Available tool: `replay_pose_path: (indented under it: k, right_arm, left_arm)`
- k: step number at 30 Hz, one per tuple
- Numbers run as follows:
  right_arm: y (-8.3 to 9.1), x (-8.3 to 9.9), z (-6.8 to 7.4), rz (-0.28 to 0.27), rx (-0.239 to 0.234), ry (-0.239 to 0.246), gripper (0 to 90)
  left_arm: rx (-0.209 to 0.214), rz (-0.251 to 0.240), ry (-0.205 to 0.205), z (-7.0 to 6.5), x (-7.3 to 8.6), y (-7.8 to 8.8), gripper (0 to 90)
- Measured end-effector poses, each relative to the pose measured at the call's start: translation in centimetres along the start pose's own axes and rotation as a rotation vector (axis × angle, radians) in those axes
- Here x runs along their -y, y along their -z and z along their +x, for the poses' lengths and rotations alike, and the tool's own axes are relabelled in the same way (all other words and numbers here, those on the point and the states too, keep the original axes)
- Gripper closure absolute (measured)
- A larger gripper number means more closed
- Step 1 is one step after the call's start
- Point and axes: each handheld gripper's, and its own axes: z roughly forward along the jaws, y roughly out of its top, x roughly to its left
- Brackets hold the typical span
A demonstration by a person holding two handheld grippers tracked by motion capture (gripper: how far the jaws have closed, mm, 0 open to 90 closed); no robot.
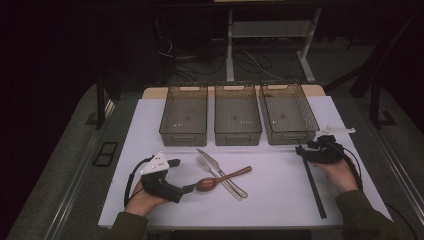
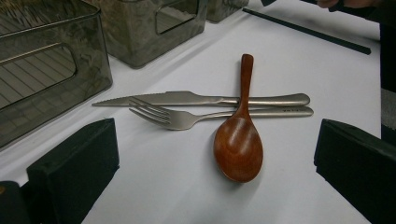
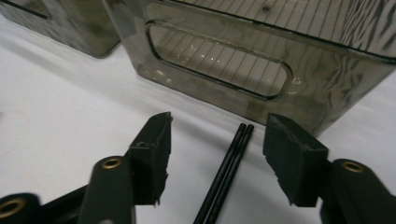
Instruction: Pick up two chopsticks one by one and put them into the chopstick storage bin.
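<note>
At the near edge of a white table [image 1: 150,200], a person's two hands each hold a two-jaw gripper over cutlery laid out for what looks like sorting. The left gripper [image 2: 217,163], jaws spread wide and holding nothing, is lined up on the bowl of a wooden spoon [image 2: 238,140], apparently the next piece to be picked. The spoon's handle lies across the shafts of a metal fork [image 2: 196,116] and a knife [image 2: 187,98], which rest side by side just beyond it, so lifting the spoon first would free the other two. On the person's right, the right gripper [image 3: 217,161] also stands open and empty, its jaws straddling the far end of a pair of black chopsticks [image 3: 231,168] that lie touching each other, a stance that suggests a pinch is being prepared. Farther back, three smoky translucent bins [image 1: 238,114] sit in a row, open side up and apparently empty, likely the destinations. A faint stamp shows on the fork handle but is too small to read; no other lettering can be made out.
</note>
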Motion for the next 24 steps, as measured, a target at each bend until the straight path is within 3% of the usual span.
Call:
replay_pose_path:
  k: [8,24]
  right_arm:
    - [-1.2,-0.5,-0.4,0.052,0.007,-0.011,60.2]
    - [-2.2,-0.4,-1.0,0.110,0.029,-0.014,74.5]
  left_arm:
    - [-0.001,-0.001,0.002,0.0,0.0,0.0,0.0]
    - [0.000,-0.002,0.003,0.1,0.0,0.1,0.0]
